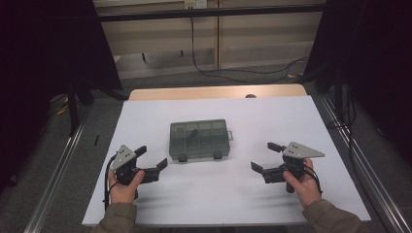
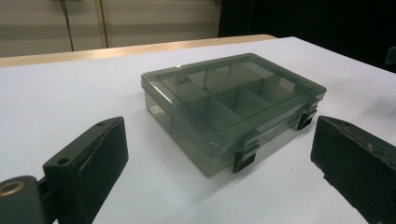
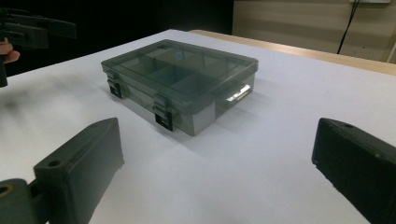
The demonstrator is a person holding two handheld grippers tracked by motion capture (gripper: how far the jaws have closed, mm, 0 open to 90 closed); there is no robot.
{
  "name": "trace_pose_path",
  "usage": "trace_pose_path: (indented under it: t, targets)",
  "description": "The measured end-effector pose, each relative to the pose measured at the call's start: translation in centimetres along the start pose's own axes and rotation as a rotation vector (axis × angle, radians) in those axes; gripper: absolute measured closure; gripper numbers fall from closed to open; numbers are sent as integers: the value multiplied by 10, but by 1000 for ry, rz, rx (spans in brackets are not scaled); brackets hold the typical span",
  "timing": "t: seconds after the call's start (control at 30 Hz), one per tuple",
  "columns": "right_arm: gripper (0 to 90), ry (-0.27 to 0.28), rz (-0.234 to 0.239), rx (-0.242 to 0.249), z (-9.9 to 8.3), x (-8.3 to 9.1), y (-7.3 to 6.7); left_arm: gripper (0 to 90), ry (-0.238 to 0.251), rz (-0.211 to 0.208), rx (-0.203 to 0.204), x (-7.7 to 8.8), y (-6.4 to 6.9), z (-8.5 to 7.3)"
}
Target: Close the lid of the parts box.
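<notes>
The left claw hangs just over the table, jaws spread and empty, aimed inward at the box. The right claw mirrors it from the other side, jaws likewise spread wide and holding nothing. Both sit near the box but apart from it, on the near side, likely so that each can close in on a latch without crossing the other. The box lies flat at the middle of the table, lid down, its 2 dark latches on the near wall facing the person, which puts them within easy reach of both claws. Through the smoky lid its dividers show, and a small dark piece seems to lie in a left compartment. A small tab juts from its right side.
</notes>
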State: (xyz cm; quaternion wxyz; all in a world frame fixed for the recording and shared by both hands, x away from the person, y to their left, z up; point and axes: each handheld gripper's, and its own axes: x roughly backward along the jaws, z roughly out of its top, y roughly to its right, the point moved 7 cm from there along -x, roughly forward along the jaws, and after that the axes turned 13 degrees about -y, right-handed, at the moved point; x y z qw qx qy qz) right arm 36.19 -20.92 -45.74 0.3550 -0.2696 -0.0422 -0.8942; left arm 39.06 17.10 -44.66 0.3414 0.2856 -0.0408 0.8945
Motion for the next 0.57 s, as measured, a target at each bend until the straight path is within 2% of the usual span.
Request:
trace_pose_path:
  t: [0.57]
  targets:
    - [15,16,-21,-17,-21,25,6,43,0,0,-10,1,0,-2]
